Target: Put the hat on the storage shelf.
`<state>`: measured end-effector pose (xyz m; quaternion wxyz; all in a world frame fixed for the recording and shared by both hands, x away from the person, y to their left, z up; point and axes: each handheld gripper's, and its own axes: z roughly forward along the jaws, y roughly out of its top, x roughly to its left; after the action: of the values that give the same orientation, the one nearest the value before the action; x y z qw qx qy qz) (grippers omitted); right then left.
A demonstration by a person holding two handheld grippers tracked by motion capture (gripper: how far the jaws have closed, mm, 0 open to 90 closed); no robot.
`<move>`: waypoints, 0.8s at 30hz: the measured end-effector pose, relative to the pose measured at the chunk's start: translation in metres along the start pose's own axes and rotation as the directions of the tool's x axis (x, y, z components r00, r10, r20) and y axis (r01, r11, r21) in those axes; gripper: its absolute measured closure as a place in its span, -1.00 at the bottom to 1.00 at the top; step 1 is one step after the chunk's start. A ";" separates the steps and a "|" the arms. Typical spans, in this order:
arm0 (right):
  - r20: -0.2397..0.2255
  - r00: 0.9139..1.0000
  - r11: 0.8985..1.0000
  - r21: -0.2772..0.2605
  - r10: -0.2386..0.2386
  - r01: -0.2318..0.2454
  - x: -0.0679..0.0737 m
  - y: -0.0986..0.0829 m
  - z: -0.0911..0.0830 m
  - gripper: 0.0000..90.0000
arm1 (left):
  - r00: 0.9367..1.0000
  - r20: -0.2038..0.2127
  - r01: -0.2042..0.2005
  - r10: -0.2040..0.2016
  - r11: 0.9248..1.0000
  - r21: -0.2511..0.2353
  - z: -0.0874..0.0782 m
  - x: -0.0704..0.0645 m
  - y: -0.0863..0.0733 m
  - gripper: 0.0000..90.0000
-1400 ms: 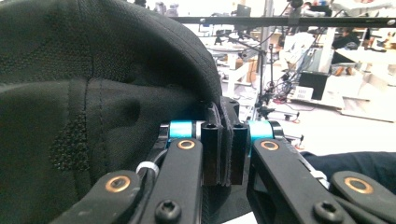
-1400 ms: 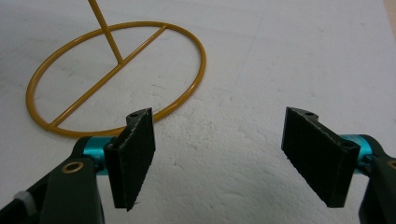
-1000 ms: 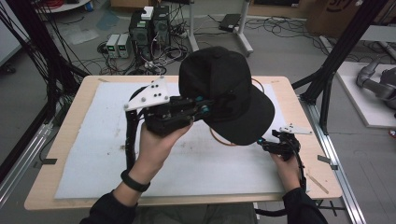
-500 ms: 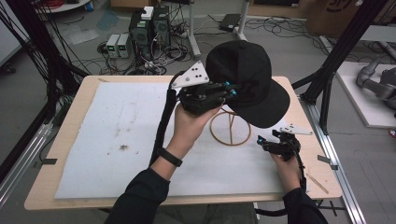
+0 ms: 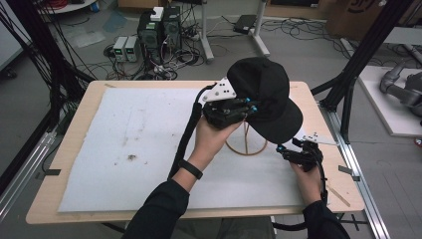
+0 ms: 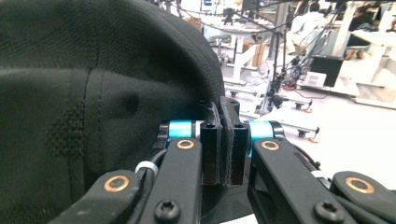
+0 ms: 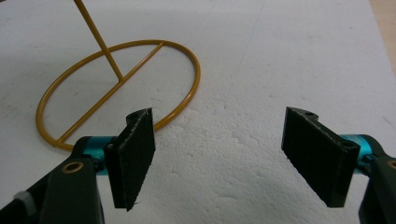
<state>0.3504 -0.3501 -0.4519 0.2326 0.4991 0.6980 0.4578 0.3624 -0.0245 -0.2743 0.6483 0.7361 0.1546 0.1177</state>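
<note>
The left gripper point(image 5: 247, 105) is up above the far right part of the table point(image 5: 74, 129), its jaws pressed together on the edge of a black cap point(image 5: 268, 94). From the left gripper view the two jaws are tight against each other with a fold of the cap's point(image 6: 93, 93) fabric pinched between them.

The cap hangs in the air over a yellow wire stand point(image 5: 247, 144), not resting on the table. Its rounded crown sits toward the far side and its brim slopes down toward the near right, so its long axis runs from far left to near right, brim end lowest. I can't tell whether the cap touches the top of the stand's upright rod.

The stand's round base lies flat on the white foam sheet point(image 5: 124, 149), with the thin rod rising from a crossbar point(image 7: 112, 84) across the ring.

The right gripper point(image 5: 291, 149) sits low over the foam point(image 7: 261, 70) just to the right of the ring, jaws spread wide with nothing between them.
</note>
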 end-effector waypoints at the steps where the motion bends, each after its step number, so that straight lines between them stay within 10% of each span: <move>1: 0.000 1.000 1.000 0.000 0.000 0.000 0.000 0.000 0.000 -0.43 | 1.000 -0.004 0.005 -0.005 1.000 0.005 0.000 0.001 -0.003 0.92; 12: 0.037 0.996 0.996 0.057 -0.077 0.075 0.008 0.001 0.004 -0.30 | 0.996 -0.051 0.069 -0.071 0.997 -0.041 -0.017 0.007 -0.019 0.38; 19: 0.022 0.999 0.999 0.046 -0.028 0.027 0.002 -0.001 -0.003 -0.29 | 0.992 -0.106 0.059 -0.064 0.997 -0.053 -0.060 0.006 -0.031 -0.03; 24: 0.021 0.999 0.998 0.043 -0.041 0.040 0.003 -0.002 -0.005 -0.31 | 0.975 -0.222 -0.005 0.006 1.000 0.008 -0.097 0.003 -0.053 -0.21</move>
<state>0.3444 -0.3491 -0.4514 0.2388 0.4946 0.7148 0.4328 0.3246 0.0716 -0.3141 0.6241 0.7211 0.2244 0.2004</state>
